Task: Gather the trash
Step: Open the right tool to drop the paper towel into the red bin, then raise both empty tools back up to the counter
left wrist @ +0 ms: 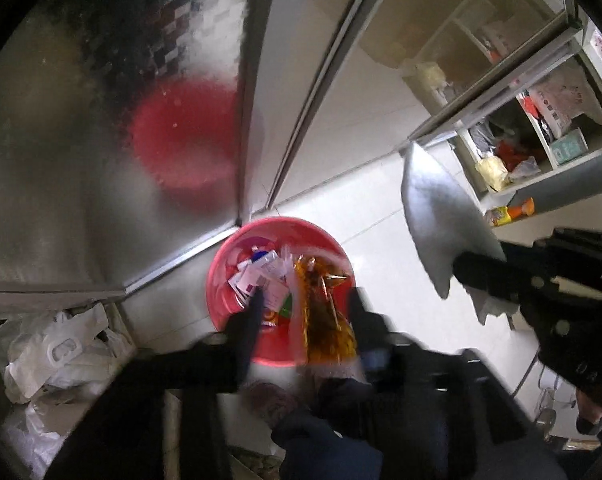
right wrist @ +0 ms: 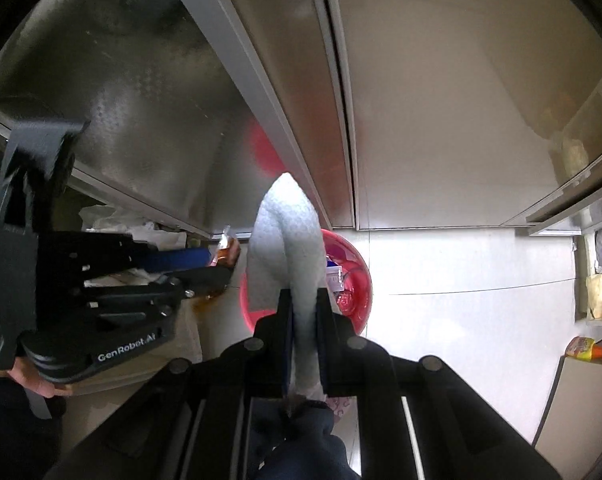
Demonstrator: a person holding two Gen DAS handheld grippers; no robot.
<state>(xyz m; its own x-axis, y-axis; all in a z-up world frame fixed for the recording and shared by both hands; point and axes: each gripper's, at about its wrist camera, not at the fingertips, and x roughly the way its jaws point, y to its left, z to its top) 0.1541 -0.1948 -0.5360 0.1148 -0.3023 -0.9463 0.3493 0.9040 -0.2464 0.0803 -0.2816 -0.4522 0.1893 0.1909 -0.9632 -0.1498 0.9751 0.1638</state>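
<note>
Left gripper (left wrist: 305,304) apart over red bin (left wrist: 221,280); right gripper (right wrist: 304,300) clamps tissue (right wrist: 287,232).

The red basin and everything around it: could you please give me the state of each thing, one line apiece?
Red basin: on the floor, partly filled with wrappers.
Amber wrapper: between the fingers of the left claw, over the basin; whether the fingers touch it is unclear.
White paper towel: pinched in the right claw, sticking out above the basin.
Cabinet doors: closed.
</note>
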